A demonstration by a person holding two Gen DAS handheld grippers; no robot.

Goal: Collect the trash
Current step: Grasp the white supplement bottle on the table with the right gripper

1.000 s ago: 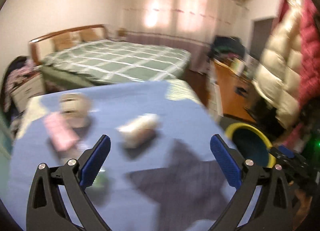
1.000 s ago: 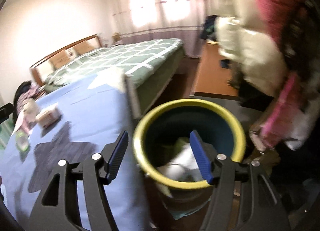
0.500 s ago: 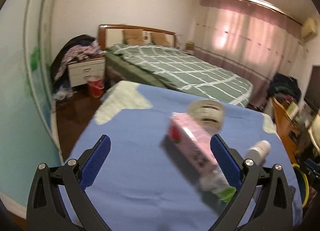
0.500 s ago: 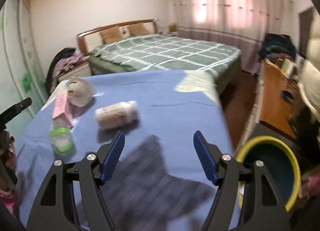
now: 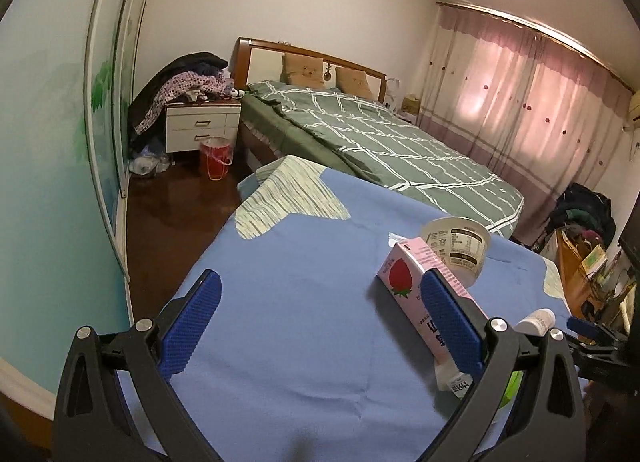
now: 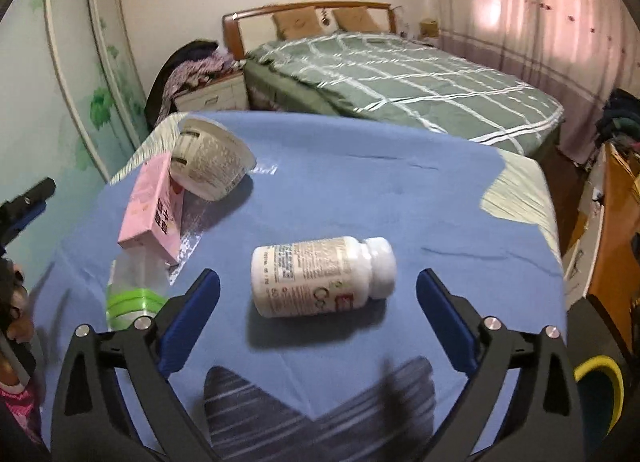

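On the blue cloth-covered table (image 6: 360, 189) lie a white pill bottle (image 6: 320, 276) on its side, a pink strawberry carton (image 6: 154, 207), a paper cup (image 6: 208, 159) tipped over, and a clear bottle with a green band (image 6: 134, 288). My right gripper (image 6: 318, 318) is open and empty, just in front of the pill bottle. My left gripper (image 5: 320, 322) is open and empty over the table's left part; the carton (image 5: 416, 286) lies behind its right finger, the cup (image 5: 458, 244) beyond. The bin's yellow rim (image 6: 598, 376) shows at the lower right.
A bed with a green checked cover (image 5: 372, 137) stands behind the table. A white nightstand piled with clothes (image 5: 200, 121) and a red bucket (image 5: 216, 157) are at the far left. A wooden desk (image 6: 612, 229) is at the right.
My right gripper swung from over the bin to the table and now faces the pill bottle. My left gripper turned left, from the table's middle toward its left end.
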